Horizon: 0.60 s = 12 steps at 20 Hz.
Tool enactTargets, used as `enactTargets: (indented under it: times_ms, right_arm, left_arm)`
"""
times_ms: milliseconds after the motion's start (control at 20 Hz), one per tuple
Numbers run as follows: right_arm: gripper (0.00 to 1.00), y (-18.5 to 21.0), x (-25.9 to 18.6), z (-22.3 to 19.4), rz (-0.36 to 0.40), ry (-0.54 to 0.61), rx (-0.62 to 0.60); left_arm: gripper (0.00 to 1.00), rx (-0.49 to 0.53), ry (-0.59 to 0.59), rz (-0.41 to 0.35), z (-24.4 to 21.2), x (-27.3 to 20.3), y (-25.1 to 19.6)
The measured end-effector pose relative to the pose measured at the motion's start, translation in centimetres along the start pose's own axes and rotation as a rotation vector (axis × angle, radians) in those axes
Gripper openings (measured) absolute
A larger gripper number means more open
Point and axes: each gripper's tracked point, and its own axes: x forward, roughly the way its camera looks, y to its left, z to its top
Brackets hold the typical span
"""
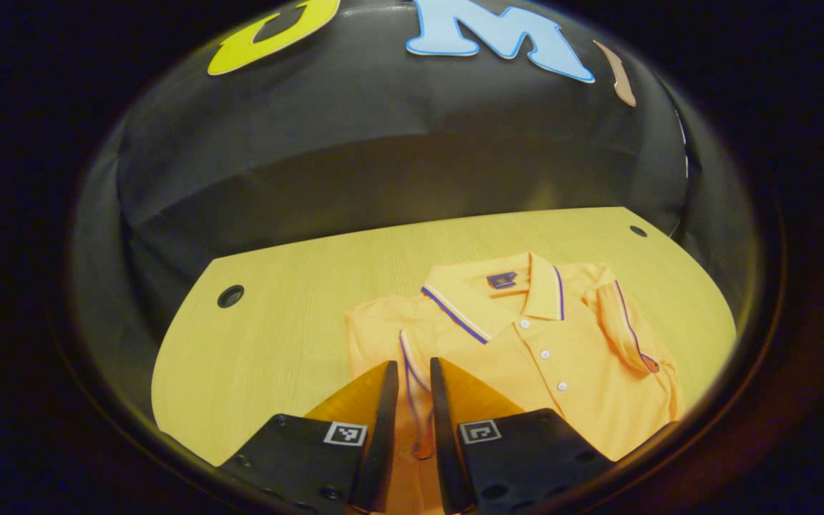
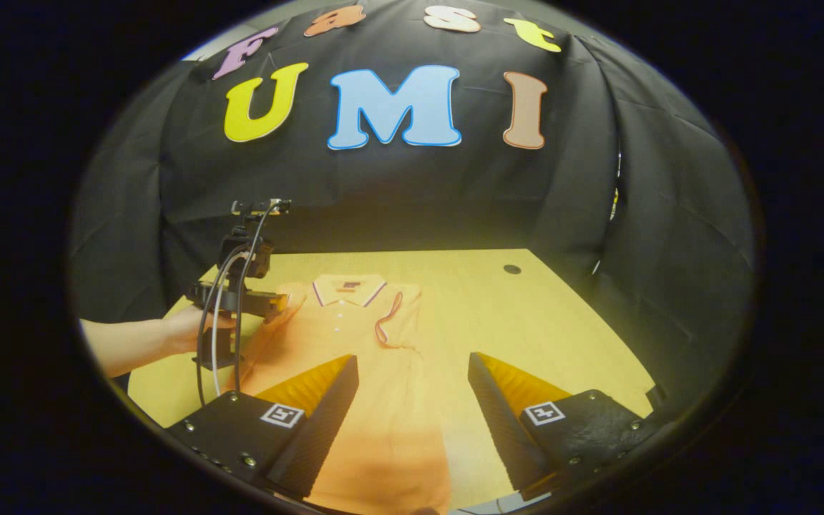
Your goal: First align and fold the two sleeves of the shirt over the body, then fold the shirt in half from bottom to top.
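An orange polo shirt (image 1: pixel 555 343) with a striped collar lies face up on the wooden table (image 1: pixel 276 307). One sleeve (image 1: pixel 630 329) is folded over the body. The other sleeve's striped cuff (image 1: pixel 412 400) runs between my left gripper's fingers, and the left gripper (image 1: pixel 412 365) is shut on it. In the right gripper view the shirt (image 2: pixel 369 372) stretches toward me, with the folded sleeve (image 2: pixel 387 318) on its chest. My right gripper (image 2: pixel 412 357) is open above the shirt's lower part, holding nothing. The left gripper (image 2: pixel 280 302), held by a hand (image 2: pixel 183 329), sits at the shirt's left shoulder.
The table (image 2: pixel 526 315) has round cable holes (image 1: pixel 230 295) (image 1: pixel 638 231) (image 2: pixel 511 269) near its far corners. Black cloth walls close in behind and beside it. Bare wood lies to the left of the shirt in the left gripper view and to its right in the right gripper view.
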Motion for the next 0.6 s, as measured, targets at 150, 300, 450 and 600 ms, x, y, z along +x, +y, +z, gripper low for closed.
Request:
enactTargets:
  times_ms: [150,300,450,600]
  right_arm:
    - [0.96,-0.4,0.0,-0.8,0.012,0.006,-0.019]
    - [0.96,-0.7,0.1,-2.1,0.036,0.017,-0.047]
    - [0.96,-1.0,-0.1,-4.1,0.063,0.042,-0.066]
    - [0.95,-1.3,-0.4,-6.7,0.085,0.079,-0.071]
  left_arm:
    - [0.73,-0.018,-0.009,-0.010,-0.7,-2.0,-0.8]
    - [0.84,-0.046,-0.025,-0.013,-1.5,-4.8,-1.3]
    - [0.92,-0.080,-0.032,-0.013,-3.3,-8.4,-1.7]
    - [0.95,-0.086,-0.027,-0.005,-5.9,-12.1,-1.7]
